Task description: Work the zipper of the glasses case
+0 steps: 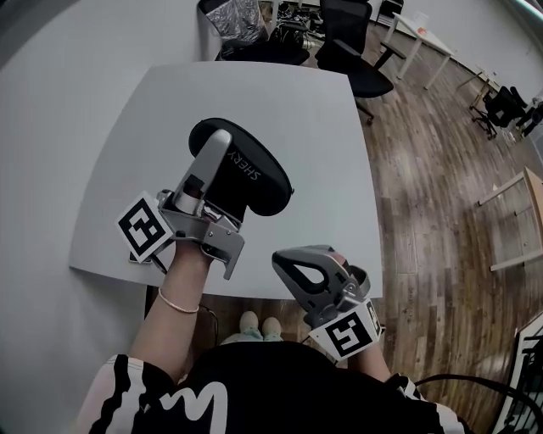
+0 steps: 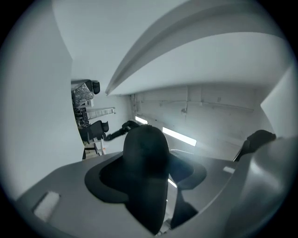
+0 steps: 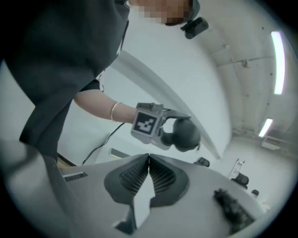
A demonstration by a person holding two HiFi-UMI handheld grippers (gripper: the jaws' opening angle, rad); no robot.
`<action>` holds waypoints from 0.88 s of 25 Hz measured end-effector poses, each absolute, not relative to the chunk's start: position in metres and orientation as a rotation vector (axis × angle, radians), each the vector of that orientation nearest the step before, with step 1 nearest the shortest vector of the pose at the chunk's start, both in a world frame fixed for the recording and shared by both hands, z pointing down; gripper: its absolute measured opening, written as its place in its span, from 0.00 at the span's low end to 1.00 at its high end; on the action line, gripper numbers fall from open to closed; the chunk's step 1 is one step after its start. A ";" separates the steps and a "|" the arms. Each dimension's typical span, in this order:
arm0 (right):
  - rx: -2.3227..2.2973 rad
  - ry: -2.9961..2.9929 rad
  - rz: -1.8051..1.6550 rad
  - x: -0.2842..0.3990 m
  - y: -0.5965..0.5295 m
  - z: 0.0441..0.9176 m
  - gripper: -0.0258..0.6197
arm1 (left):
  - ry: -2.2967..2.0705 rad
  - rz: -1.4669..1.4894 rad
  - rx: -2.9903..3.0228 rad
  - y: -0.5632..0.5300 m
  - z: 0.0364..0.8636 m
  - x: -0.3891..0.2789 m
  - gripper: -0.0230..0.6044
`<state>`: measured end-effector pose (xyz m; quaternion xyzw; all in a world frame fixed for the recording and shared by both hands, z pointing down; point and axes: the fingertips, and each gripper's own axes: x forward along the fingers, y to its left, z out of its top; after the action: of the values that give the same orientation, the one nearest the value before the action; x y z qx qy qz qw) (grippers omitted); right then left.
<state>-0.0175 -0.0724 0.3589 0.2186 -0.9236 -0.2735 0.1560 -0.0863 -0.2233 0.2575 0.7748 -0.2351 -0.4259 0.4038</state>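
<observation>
The black oval glasses case (image 1: 259,174) has white lettering on its lid and is held up above the white table (image 1: 322,127). My left gripper (image 1: 219,148) is shut on its near end, one grey finger lying across the lid. In the left gripper view the case (image 2: 145,153) fills the gap between the jaws, tilted up toward the ceiling. I cannot make out the zipper pull. My right gripper (image 1: 284,264) hovers at the table's front edge, to the right of the case and apart from it. Its pads (image 3: 149,157) are shut together with nothing between them. The right gripper view shows the left gripper's marker cube (image 3: 148,121) and the case (image 3: 186,135).
The person's feet (image 1: 259,322) show below the table's front edge. Black office chairs (image 1: 356,51) and a shiny grey bag (image 1: 231,21) stand behind the table. Wooden floor (image 1: 441,169) with white desks (image 1: 420,38) lies to the right.
</observation>
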 end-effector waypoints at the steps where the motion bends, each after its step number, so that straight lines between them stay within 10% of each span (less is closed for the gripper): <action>1: 0.665 -2.655 -0.811 -0.013 -0.080 0.345 0.05 | -0.561 -1.033 1.983 -0.219 0.254 -0.082 0.47; 8: 0.877 -2.659 -0.865 0.016 -0.112 0.300 0.19 | -0.433 -0.989 2.033 -0.205 0.233 -0.074 0.47; 22: 0.892 -2.653 -1.032 0.009 -0.113 0.270 0.06 | -0.322 -0.992 2.064 -0.195 0.212 -0.067 0.47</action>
<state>0.0087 -0.1134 0.2702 0.2980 -0.8866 -0.3448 0.0794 -0.0666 -0.1946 0.2125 0.8169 -0.1273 -0.3926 0.4030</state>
